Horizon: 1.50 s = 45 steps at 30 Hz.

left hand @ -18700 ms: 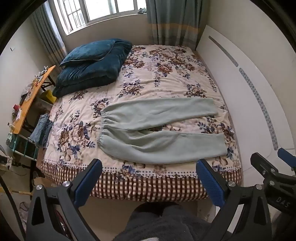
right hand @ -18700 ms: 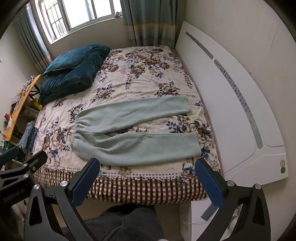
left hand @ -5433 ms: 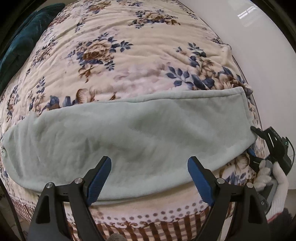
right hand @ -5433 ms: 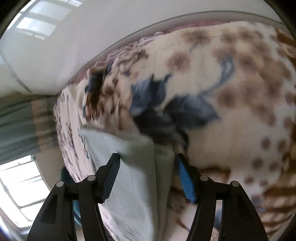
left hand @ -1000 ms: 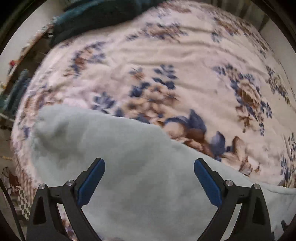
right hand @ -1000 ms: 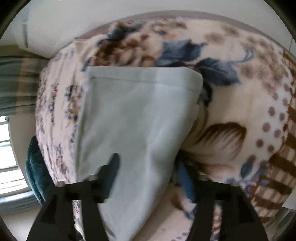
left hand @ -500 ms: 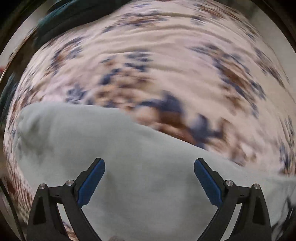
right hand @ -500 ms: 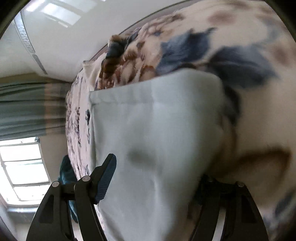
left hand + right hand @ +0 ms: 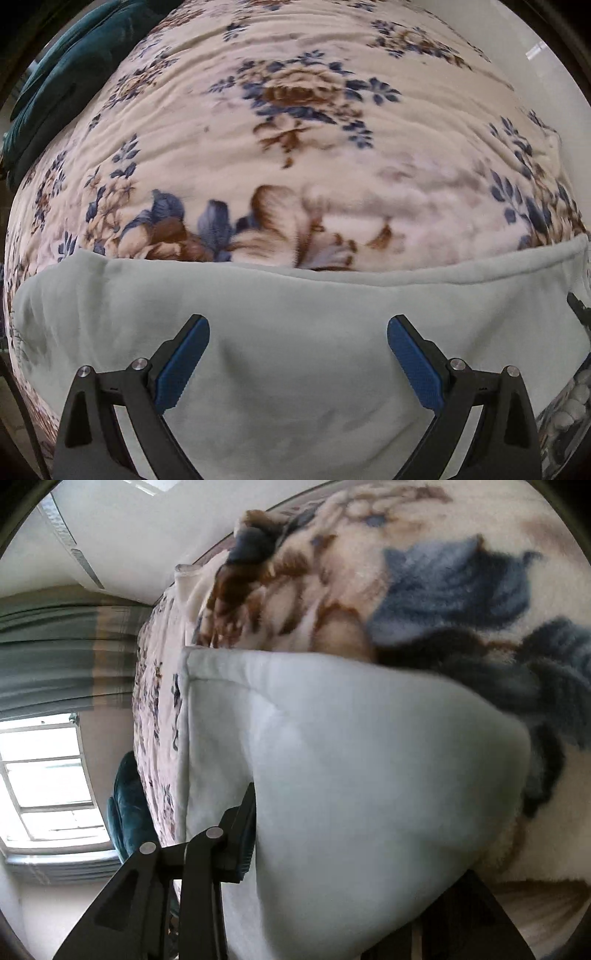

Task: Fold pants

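The pale green pants (image 9: 295, 376) lie folded leg on leg along the near edge of the flowered blanket (image 9: 295, 147). My left gripper (image 9: 298, 321) hangs just above the middle of the legs, pointing almost straight down, jaws wide open with nothing between them. In the right wrist view the cuff end of the pants (image 9: 369, 746) bulges up between the jaws of my right gripper (image 9: 351, 849), which are closing on it. One finger (image 9: 245, 834) presses into the cloth; the other is hidden under the fabric.
A dark teal duvet (image 9: 55, 74) is piled at the far left of the bed. The white headboard (image 9: 546, 74) runs along the right side. A gloved hand (image 9: 576, 402) shows at the right edge. A window (image 9: 44, 775) and curtain (image 9: 55, 657) lie beyond the bed.
My left gripper slid along the legs towards the cuff end and rolled, still open. My right gripper sank onto the cuffs and its jaws narrowed, bunching the cloth between them.
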### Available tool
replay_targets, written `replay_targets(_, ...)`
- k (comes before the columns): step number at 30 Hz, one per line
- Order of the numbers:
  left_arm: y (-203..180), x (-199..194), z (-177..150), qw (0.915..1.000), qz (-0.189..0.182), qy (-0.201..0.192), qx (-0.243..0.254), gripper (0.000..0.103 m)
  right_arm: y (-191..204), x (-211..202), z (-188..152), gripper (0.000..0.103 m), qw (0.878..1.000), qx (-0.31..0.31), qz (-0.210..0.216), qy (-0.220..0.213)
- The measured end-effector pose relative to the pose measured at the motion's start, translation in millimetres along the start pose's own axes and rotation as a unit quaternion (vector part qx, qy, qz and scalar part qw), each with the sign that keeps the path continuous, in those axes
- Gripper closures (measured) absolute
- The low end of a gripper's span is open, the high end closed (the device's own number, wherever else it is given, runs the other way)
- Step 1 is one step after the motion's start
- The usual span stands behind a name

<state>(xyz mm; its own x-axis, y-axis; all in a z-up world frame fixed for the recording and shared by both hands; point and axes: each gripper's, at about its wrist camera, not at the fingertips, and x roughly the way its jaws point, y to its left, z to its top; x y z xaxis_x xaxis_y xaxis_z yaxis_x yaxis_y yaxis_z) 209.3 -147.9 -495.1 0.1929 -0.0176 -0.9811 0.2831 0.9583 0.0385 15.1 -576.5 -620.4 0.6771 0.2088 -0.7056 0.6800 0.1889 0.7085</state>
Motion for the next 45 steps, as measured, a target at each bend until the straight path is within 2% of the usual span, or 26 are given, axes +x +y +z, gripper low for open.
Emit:
replay_targets(1, -1.0, -1.6, -2.1, 1.0000, -0.002, 0.003, 0.002, 0.004, 9.5, -3.6, -2.6, 0.080, 1.000, -0.011, -0.012, -0.007)
replay_targets(6, 3.4, -18.7, -11.8, 0.9999, -0.009, 0.004, 0.003, 0.004, 58.7, -31.5, -19.5, 0.081, 0.997, -0.056, -0.028, -0.047)
replay_targets(9, 14.5, -33.1, -21.6, 0.9999, -0.014, 0.004, -0.001, 0.004, 104.5, -55.0, -46.9, 0.082, 0.991, -0.114, -0.035, -0.065)
replay_targets(12, 41.3, -49.7, -34.3, 0.9997, -0.016, 0.001, -0.017, 0.004, 149.2, -65.2, -82.1, 0.082, 0.981, -0.171, -0.046, -0.075)
replay_targets(14, 67.2, -59.8, -44.8, 0.9993, -0.019, 0.001, -0.034, 0.004, 177.6, -66.4, -110.5, 0.082, 0.972, -0.209, -0.064, -0.084)
replay_targets(18, 136.8, -76.5, -71.2, 0.9964, -0.003, 0.007, -0.084, 0.004, 208.1, -63.3, -162.0, 0.083, 0.962, -0.243, -0.084, -0.090)
replay_targets(21, 202.0, -88.8, -95.5, 0.9917, 0.016, 0.010, -0.127, 0.004, 225.9, -54.9, -191.1, 0.083, 0.958, -0.256, -0.089, -0.091)
replay_targets(27, 308.3, -104.0, -134.1, 0.9811, 0.051, 0.008, -0.186, 0.004, 262.8, -36.2, -261.9, 0.083, 0.951, -0.282, -0.090, -0.089)
replay_targets(32, 365.6, -109.0, -157.1, 0.9733, 0.058, 0.005, -0.222, 0.004, 289.0, -9.6, -331.1, 0.084, 0.934, -0.334, -0.100, -0.072)
replay_targets(33, 375.4, -109.2, -161.2, 0.9720, 0.056, 0.004, -0.228, 0.004, 293.6, -1.8, -348.0, 0.084, 0.929, -0.350, -0.103, -0.066)
replay_targets(36, 394.6, -105.6, -170.4, 0.9699, 0.056, 0.002, -0.237, 0.004, 304.9, 29.6, -407.7, 0.084, 0.901, -0.414, -0.125, -0.047)
replay_targets(38, 404.0, -99.6, -174.4, 0.9678, 0.053, 0.006, -0.246, 0.004, 305.8, 58.5, -454.8, 0.084, 0.874, -0.462, -0.145, -0.029)
replay_targets(40, 412.6, -91.5, -176.6, 0.9656, 0.046, 0.013, -0.256, 0.004, 299.2, 89.4, -501.6, 0.084, 0.842, -0.514, -0.164, -0.004)
replay_targets(41, 413.2, -87.8, -176.3, 0.9652, 0.042, 0.014, -0.258, 0.004, 296.2, 99.3, -515.4, 0.084, 0.832, -0.529, -0.169, 0.005)
replay_targets(43, 410.6, -81.3, -171.9, 0.9678, 0.045, 0.013, -0.247, 0.004, 282.8, 124.9, -557.2, 0.083, 0.790, -0.579, -0.200, 0.019)
replay_targets(44, 406.4, -77.8, -168.7, 0.9702, 0.048, 0.013, -0.237, 0.004, 278.2, 129.4, -563.6, 0.083, 0.782, -0.588, -0.206, 0.019)
replay_targets(45, 401.2, -74.5, -165.0, 0.9728, 0.049, 0.011, -0.226, 0.004, 272.2, 135.5, -572.9, 0.083, 0.764, -0.606, -0.220, 0.015)
